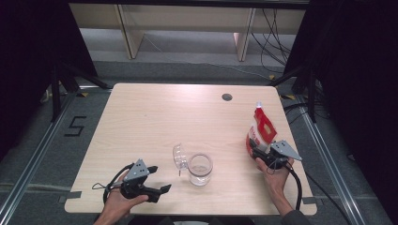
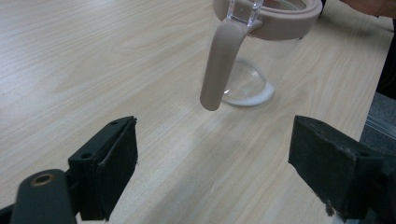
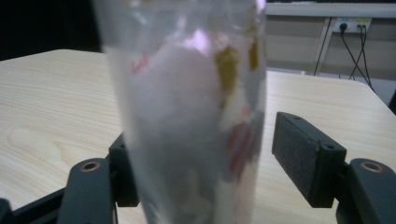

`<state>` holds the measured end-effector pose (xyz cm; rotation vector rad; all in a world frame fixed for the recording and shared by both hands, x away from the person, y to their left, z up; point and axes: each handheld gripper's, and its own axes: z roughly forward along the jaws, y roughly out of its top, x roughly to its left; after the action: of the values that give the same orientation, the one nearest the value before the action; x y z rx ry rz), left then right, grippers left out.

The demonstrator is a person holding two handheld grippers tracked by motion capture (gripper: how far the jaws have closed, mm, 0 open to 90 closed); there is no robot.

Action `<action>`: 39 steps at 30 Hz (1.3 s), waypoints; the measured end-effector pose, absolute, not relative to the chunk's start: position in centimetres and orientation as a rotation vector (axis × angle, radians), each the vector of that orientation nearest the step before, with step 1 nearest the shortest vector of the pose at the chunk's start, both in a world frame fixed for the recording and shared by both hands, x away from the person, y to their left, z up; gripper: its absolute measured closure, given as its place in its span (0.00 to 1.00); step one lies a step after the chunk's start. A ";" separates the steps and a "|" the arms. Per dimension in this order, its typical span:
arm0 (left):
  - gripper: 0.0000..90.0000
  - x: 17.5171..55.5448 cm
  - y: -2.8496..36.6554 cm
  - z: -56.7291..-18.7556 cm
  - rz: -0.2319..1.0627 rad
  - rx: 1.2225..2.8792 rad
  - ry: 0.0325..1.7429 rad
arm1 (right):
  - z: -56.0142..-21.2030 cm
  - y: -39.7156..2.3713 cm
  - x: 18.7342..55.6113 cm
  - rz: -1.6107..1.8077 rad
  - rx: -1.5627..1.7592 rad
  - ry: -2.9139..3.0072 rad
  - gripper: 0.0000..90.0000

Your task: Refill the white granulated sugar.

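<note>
The pale wood-grain bench (image 1: 155,117) carries a clear glass jar (image 1: 200,169) near its front edge, its hinged lid (image 1: 179,157) thrown open to the left. Grey floor, metal rails and a dark curtain surround it, with cables trailing at the far right. The left tongs (image 1: 158,178) rest at the front left, jaws wide apart and holding nothing, aimed at the jar's beige rim (image 2: 280,21). The right tongs (image 1: 254,148) sit at the right edge; the upright red-and-white pouch (image 1: 261,129) stands between their jaws, with a gap at one pad (image 3: 299,154), so unclamped.
</note>
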<state>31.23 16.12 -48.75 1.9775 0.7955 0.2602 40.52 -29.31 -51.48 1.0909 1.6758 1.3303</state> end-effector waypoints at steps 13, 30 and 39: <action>0.17 31.1 16.2 -48.7 0.259 1.983 0.789 | -51.5 -29.3 40.7 1.385 1.060 1.687 0.54; 0.17 31.2 16.3 -48.6 0.261 1.979 0.798 | -50.4 -29.6 40.0 1.260 0.921 1.808 0.61; 0.17 31.5 16.6 -48.6 0.263 1.978 0.789 | -48.9 -28.7 38.6 1.149 0.707 1.869 0.61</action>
<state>31.48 16.59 -48.65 1.9778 0.7894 0.2634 38.59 -28.68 -48.85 0.7068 1.8685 1.1486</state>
